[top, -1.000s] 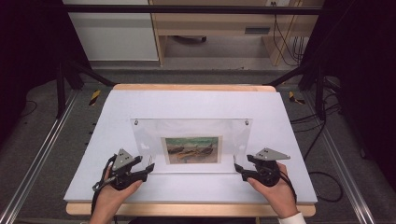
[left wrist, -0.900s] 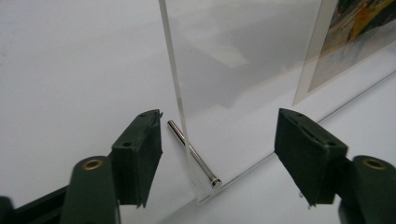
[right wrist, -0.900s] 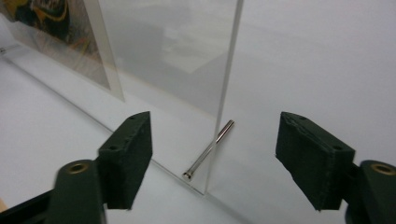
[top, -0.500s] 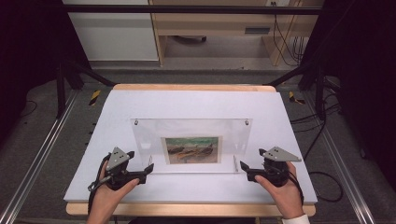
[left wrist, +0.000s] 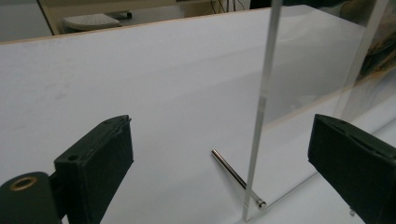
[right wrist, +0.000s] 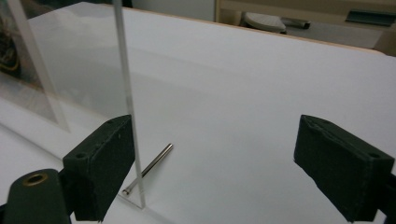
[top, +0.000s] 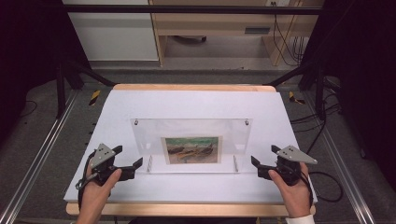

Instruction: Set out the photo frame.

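Desk (top: pixel 196 100): white top with a wood edge, nothing on it besides the clear acrylic frame (top: pixel 191 128) and the tongs. Off the desk: pale cabinet (top: pixel 109 30) and a wooden shelf unit (top: pixel 219 23) at the far side, black stand legs both sides, cables (top: pixel 327 182) on the grey floor to the right, yellow-black tape marks near the far corners. Nothing stands between the tongs and the frame. The frame stands upright near the desk's middle, slightly towards the person, broad face towards the person, with a landscape print (top: pixel 192 149) in its lower centre, two small fasteners in the top corners and a metal pin (top: pixel 149 164) sticking out level at each lower corner as a foot. Left tongs (top: pixel 130 162) sit just off the frame's lower left corner, near but not touching; the jaws have just been opening and now stand wide. In the left gripper view the frame's thin edge (left wrist: pixel 261 107) rises in the gap between the two pads, clear of both, with its foot pin (left wrist: pixel 233 175) on the desk between them. Right tongs (top: pixel 262 163) mirror that at the lower right corner, apart from the frame; their jaws have also just been opening and stand wide. In the right gripper view the frame's edge (right wrist: pixel 126 93) stands right beside the left-hand pad; can't tell if it touches. The foot pin (right wrist: pixel 149 173) lies in the gap. Neither pair holds anything.
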Motion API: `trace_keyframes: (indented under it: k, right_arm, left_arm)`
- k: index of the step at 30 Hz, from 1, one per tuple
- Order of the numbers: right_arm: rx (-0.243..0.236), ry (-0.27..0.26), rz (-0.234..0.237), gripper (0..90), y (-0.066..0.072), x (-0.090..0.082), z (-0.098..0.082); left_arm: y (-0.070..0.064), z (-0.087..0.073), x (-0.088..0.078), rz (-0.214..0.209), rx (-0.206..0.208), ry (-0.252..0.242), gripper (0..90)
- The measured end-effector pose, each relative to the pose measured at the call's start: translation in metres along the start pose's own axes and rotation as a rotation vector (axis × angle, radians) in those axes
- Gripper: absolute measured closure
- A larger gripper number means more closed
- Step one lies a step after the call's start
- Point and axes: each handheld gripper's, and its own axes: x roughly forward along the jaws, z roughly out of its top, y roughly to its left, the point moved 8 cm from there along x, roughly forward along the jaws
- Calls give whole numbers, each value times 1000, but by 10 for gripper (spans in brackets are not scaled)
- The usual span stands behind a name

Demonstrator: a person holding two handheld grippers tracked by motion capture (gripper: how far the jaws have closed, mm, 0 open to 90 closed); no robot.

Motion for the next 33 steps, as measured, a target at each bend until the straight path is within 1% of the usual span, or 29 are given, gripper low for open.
trace_keyframes:
  k: [2, 4, 5, 6, 7, 8, 9, 10, 11, 12, 13, 14, 16, 17, 20, 21, 22, 23, 25, 26, 27, 28, 29, 30, 31, 32, 33]
  right_arm:
    - [16, -7, -23, 144, -5, -2, 0]
    - [27, -15, -41, 144, -11, -3, 0]
    - [27, -15, -41, 144, -11, -3, 0]
    - [35, -19, -55, 147, -15, -3, -1]
    - [35, -19, -55, 147, -15, -3, -1]
    - [34, -20, -67, 153, -19, -3, -2]
    - [34, -20, -67, 158, -19, -3, -2]
    - [34, -16, -80, 160, -22, -3, -4]
    - [34, -16, -80, 160, -22, -3, -4]
    - [36, -12, -93, 162, -26, -2, -6]
    - [36, -12, -93, 162, -26, -2, -6]
    - [31, -4, -109, 163, -30, -1, -8]
    - [37, 5, -110, 163, -32, 0, -10]
    - [36, 15, -124, 163, -36, 1, -12]
    - [39, 25, -133, 163, -40, 2, -14]
    - [41, 33, -145, 163, -44, 3, -16]
    - [47, 40, -147, 163, -45, 4, -18]
    - [47, 40, -147, 163, -45, 4, -18]
    - [51, 51, -157, 164, -50, 5, -21]
    - [58, 64, -168, 166, -54, 7, -24]
    - [58, 64, -168, 166, -54, 7, -24]
    - [57, 73, -179, 167, -60, 8, -27]
    - [57, 73, -179, 167, -60, 8, -27]
    - [65, 85, -184, 167, -64, 9, -30]
    - [70, 89, -186, 167, -66, 10, -31]
    - [70, 89, -186, 167, -66, 10, -31]
    - [71, 94, -189, 167, -67, 10, -32]
  left_arm:
    - [4, 0, -1, 7, -9, -3, 63]
    - [9, -1, -2, 12, -5, -5, 63]
    - [11, -1, -3, 17, -8, -6, 63]
    - [16, -2, -4, 26, -14, -5, 63]
    - [16, -2, -4, 26, -14, -5, 63]
    - [18, -2, -4, 32, -19, -4, 63]
    - [20, -3, -4, 38, -18, -3, 63]
    - [24, -4, -5, 52, -16, 5, 63]
    - [24, -4, -5, 52, -16, 5, 63]
    - [27, -5, -6, 59, -20, 9, 63]
    - [29, -6, -6, 66, -22, 14, 63]
    - [33, -8, -6, 80, -17, 30, 63]
    - [35, -9, -5, 86, -16, 35, 63]
    - [37, -10, -5, 90, -16, 38, 63]
    - [41, -12, -4, 98, -10, 55, 63]
    - [45, -14, -5, 115, -7, 63, 63]
    - [45, -14, -5, 115, -7, 63, 65]
    - [47, -14, -5, 123, -10, 62, 65]
    - [51, -16, -6, 130, -15, 67, 66]
    - [56, -19, -5, 140, -13, 88, 66]
    - [56, -19, -5, 140, -13, 88, 66]
    - [62, -23, -4, 161, -6, 109, 66]
    - [62, -23, -4, 161, -6, 109, 66]
    - [67, -26, -4, 186, 8, 132, 66]
    - [70, -27, -3, 196, 13, 141, 66]
    - [70, -27, -3, 196, 13, 141, 67]
    - [71, -29, -3, 199, 17, 155, 67]
